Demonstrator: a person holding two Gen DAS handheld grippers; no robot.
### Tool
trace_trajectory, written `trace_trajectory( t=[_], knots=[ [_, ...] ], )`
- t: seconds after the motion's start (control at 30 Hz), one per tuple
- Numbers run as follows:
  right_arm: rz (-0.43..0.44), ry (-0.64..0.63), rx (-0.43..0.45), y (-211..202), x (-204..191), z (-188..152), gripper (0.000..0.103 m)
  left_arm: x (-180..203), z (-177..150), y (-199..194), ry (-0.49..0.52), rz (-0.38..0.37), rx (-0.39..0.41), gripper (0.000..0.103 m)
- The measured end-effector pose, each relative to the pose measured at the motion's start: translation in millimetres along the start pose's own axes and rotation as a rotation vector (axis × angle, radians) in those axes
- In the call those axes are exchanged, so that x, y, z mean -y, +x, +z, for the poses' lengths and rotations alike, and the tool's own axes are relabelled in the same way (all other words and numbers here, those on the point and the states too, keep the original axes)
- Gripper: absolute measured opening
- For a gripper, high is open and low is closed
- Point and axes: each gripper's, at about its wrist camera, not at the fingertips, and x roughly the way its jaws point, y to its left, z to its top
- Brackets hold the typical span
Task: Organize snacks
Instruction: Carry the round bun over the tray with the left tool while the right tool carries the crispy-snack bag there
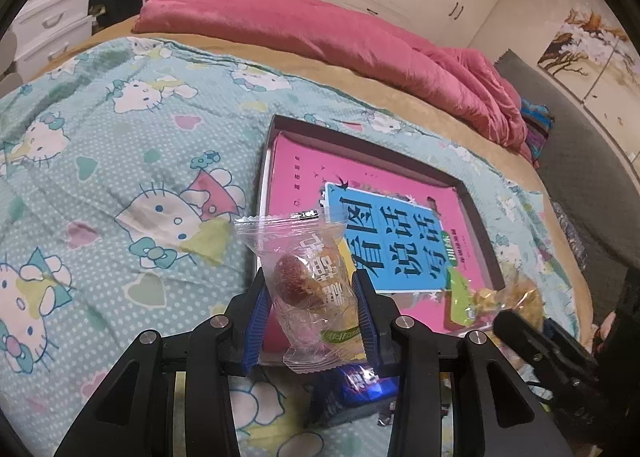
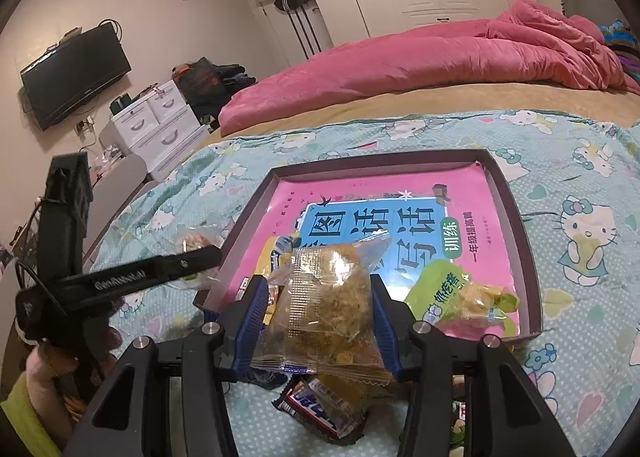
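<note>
Blue-padded left tool seen in the left wrist view, jaws partly closed and pressing both sides of a clear plastic packet with a brown round snack inside, held above the near edge of a shallow dark cardboard tray. Inside the tray, a pink book with a blue title panel. Below the tool, a blue foil snack wrapper lying on the light blue bed cover with cat pattern. At the right edge, the black right tool, partly seen.

From the right wrist view, right tool partly closed on a clear bag of yellow crumbly snack, held over the near side of the same tray. Green and yellow snack packet resting in the tray's near right corner, on the book. Dark chocolate bar wrapper on the bed cover under the tool. At left, left tool beside the tray's left wall, with its clear packet only partly visible behind it.
</note>
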Motion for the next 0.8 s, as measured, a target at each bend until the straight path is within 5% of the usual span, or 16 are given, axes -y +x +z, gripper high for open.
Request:
trace_trajectory(
  t=[0.8],
  knots=[
    [-0.123,0.043,-0.027,41.4,8.1,12.8,0.05,9.8,-3.7,31.0,0.101,-0.024,-0.024,0.042]
  ],
)
